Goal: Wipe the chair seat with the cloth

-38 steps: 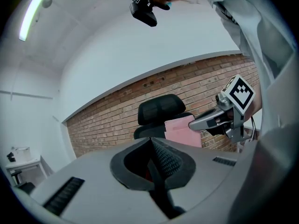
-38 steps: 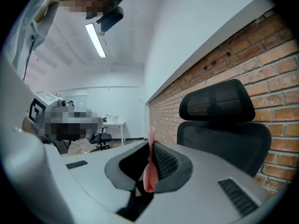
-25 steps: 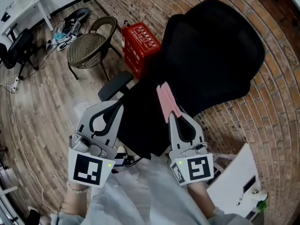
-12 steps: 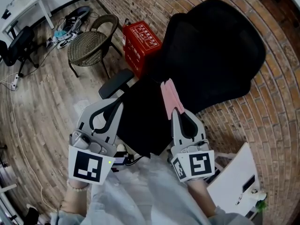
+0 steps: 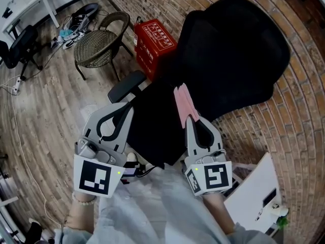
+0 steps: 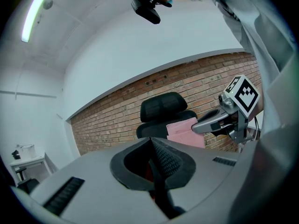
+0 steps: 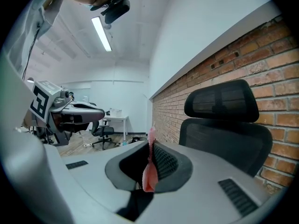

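We see our right gripper (image 5: 193, 121) pinching the pink cloth (image 5: 183, 104) over the black office chair seat (image 5: 152, 132); our left gripper (image 5: 125, 110) has its jaws pressed together.

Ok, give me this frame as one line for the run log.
right gripper: shut on pink cloth | left gripper: shut, empty | pink cloth over chair seat, contact unclear

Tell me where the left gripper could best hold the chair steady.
Probably the armrest, from above and across its narrow width. It is a slim pad just ahead of the left gripper, whose jaws are shut and would have to open first. The seat looks too broad.
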`<state>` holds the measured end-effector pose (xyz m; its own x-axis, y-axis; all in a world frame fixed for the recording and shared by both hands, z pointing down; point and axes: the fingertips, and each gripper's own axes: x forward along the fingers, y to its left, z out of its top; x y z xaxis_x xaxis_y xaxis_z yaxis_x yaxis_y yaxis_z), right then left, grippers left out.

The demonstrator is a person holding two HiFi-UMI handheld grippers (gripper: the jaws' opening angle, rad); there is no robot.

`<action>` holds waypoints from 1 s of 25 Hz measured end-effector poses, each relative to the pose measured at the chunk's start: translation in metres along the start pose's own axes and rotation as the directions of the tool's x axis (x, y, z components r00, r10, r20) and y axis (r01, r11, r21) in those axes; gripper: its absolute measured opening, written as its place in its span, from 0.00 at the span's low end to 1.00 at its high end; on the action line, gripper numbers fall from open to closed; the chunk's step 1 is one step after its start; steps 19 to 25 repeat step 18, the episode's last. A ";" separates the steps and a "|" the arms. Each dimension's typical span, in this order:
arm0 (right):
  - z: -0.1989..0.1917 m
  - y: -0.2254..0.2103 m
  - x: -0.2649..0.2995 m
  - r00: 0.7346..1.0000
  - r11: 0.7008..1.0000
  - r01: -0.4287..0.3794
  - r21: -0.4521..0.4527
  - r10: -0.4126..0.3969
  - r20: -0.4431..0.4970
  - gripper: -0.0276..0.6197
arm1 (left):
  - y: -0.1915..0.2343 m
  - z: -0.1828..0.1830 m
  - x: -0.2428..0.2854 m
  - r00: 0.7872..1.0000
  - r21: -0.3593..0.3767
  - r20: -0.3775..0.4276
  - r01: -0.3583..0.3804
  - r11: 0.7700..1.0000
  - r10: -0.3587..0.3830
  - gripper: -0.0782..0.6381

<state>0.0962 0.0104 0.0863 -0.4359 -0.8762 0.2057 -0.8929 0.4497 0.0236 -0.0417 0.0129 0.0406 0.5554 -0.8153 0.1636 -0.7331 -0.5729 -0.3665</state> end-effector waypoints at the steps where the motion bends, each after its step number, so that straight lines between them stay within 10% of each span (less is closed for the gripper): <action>1: -0.001 0.001 0.000 1.000 1.000 -0.002 0.001 0.002 -0.003 0.12 | 0.000 0.000 0.000 1.000 0.000 -0.002 -0.001 1.000 0.001 0.13; 25: -0.002 0.008 -0.005 1.000 1.000 -0.004 -0.029 0.004 -0.006 0.12 | -0.004 -0.004 -0.008 1.000 -0.004 -0.010 -0.010 1.000 0.010 0.13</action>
